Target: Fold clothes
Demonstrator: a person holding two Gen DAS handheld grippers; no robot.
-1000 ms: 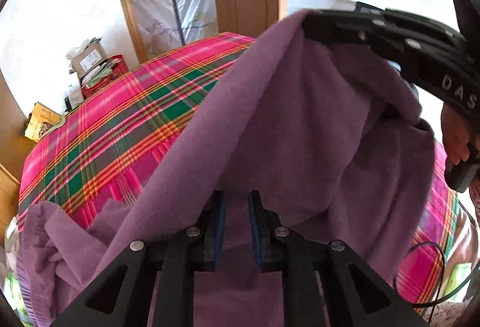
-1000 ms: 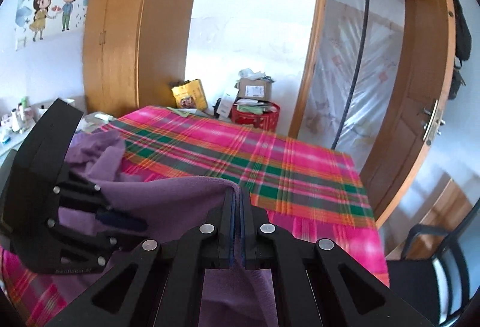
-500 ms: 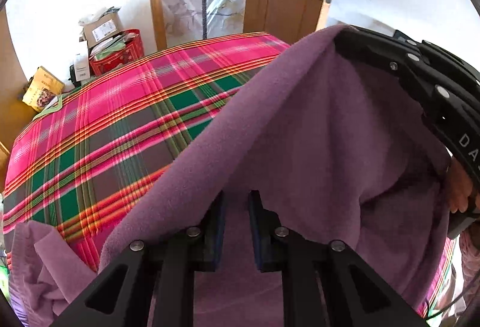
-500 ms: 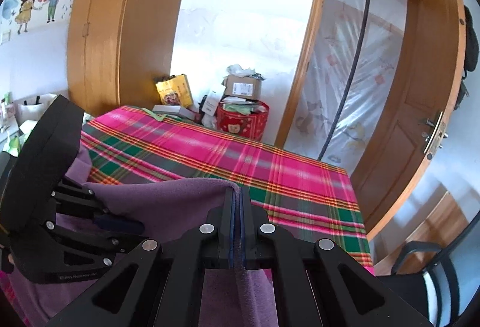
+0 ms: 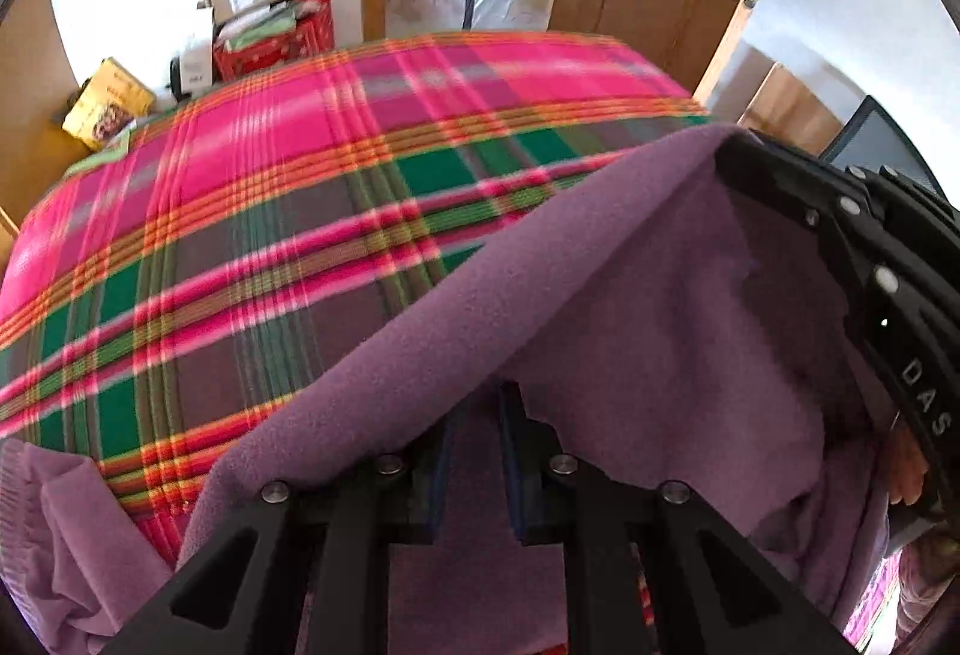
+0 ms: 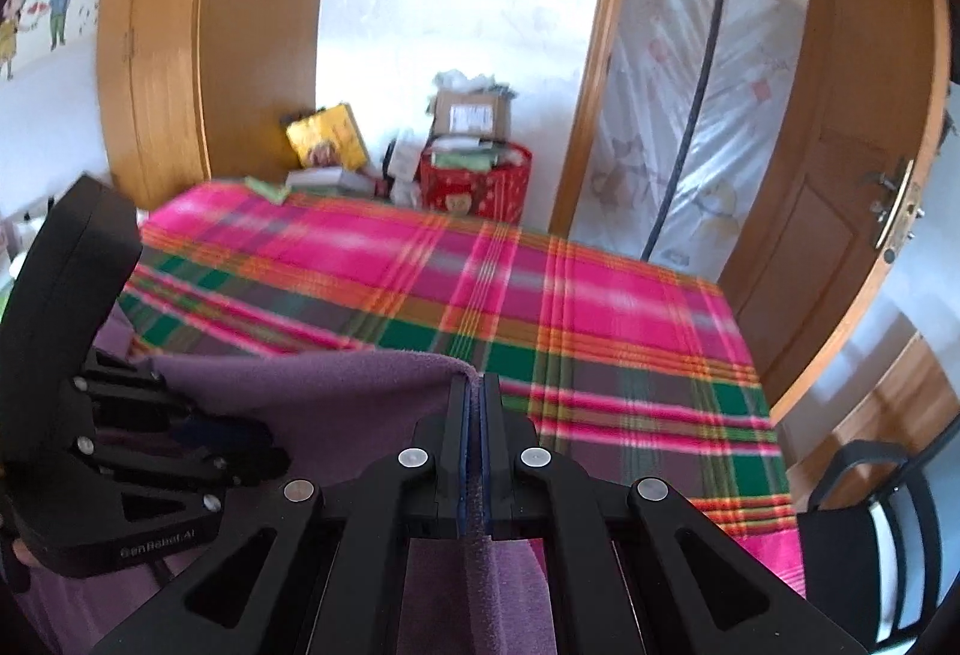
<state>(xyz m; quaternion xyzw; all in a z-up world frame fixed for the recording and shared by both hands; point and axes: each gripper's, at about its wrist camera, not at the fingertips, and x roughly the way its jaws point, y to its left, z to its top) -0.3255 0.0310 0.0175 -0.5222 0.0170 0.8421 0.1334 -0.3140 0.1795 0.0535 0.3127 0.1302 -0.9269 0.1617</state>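
My right gripper [image 6: 474, 415] stays clamped on the purple garment's [image 5: 600, 295] edge; my left gripper [image 5: 474, 451] pinches a thicker fold. Both have carried it forward and lower over the plaid bedspread [image 5: 270, 235], so the fold is nearly laid.

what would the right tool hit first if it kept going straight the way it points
Probably the plaid bedspread. The right tool, shut on the purple garment, points down over the bed with nothing else ahead, though depth is hard to judge.
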